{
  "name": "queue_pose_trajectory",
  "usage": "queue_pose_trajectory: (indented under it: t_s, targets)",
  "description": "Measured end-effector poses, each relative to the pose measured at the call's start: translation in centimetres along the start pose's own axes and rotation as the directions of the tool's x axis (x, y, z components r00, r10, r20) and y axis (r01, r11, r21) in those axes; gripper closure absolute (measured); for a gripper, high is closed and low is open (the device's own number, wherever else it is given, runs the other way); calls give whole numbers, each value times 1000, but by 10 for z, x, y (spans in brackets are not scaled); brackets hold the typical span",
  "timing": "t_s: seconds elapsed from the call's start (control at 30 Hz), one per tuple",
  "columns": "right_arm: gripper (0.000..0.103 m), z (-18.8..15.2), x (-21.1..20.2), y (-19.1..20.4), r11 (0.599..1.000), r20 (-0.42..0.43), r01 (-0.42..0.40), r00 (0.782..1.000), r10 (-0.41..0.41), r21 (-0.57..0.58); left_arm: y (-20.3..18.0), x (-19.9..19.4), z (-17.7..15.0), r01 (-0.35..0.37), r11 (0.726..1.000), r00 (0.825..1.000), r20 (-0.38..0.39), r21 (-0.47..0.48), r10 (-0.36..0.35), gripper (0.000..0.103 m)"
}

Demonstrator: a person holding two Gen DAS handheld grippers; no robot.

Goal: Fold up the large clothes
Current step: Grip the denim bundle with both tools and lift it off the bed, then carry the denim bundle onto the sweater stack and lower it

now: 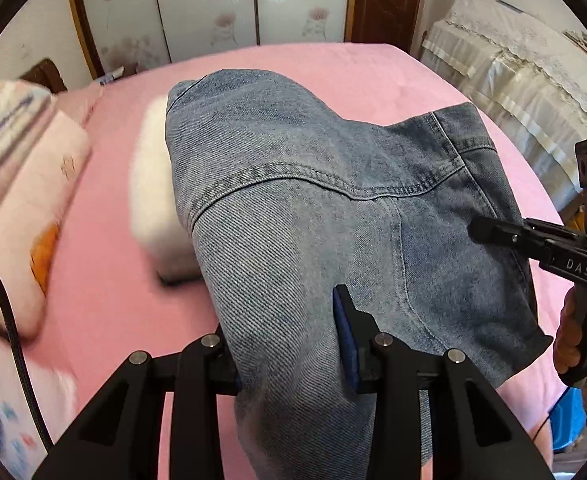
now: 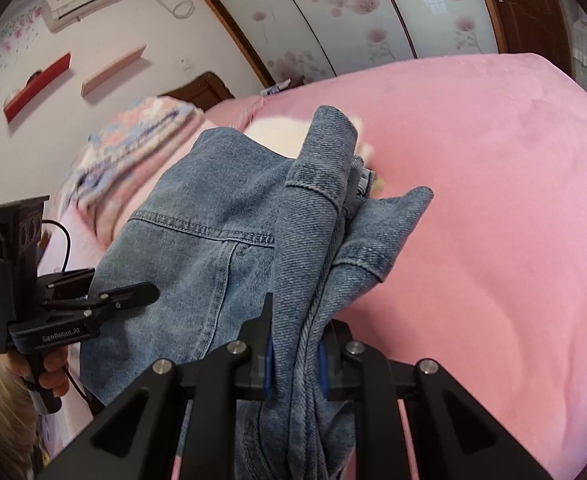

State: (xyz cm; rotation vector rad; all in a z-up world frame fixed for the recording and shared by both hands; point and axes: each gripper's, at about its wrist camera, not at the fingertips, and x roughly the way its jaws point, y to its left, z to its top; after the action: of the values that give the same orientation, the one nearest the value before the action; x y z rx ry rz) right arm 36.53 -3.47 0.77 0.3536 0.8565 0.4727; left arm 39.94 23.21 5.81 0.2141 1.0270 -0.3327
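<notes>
we read "das" in pale letters on the side of the right gripper [image 1: 489,232], seen from the left wrist view. from the right wrist view we read "genrobot.ai" on the body of the left gripper [image 2: 141,292]. we find no other legible text.

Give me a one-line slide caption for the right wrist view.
Right gripper clamps a bunched denim jacket above the pink bed, left gripper alongside.

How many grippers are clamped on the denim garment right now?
2. The left gripper pinches the denim garment at its near edge; the right gripper clamps a bunched fold on the garment's right side.
</notes>
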Motion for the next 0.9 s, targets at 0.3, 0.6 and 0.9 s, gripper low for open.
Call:
queue_pose_trajectory:
  t_s: [0.3,0.6,0.9]
  targets:
    - [87,138,136,-7,998,67,-30,997,26,59,109,74,149,-174,984,984,35,36,173,64]
    - [82,152,242,-56,992,17,81,996,-83,93,153,180,163,-270,962,960,66,-35,272,36]
    - [66,143,223,-34,986,43,166,985,-166,1,148,164,145,-357,933,925,123,-47,360,19]
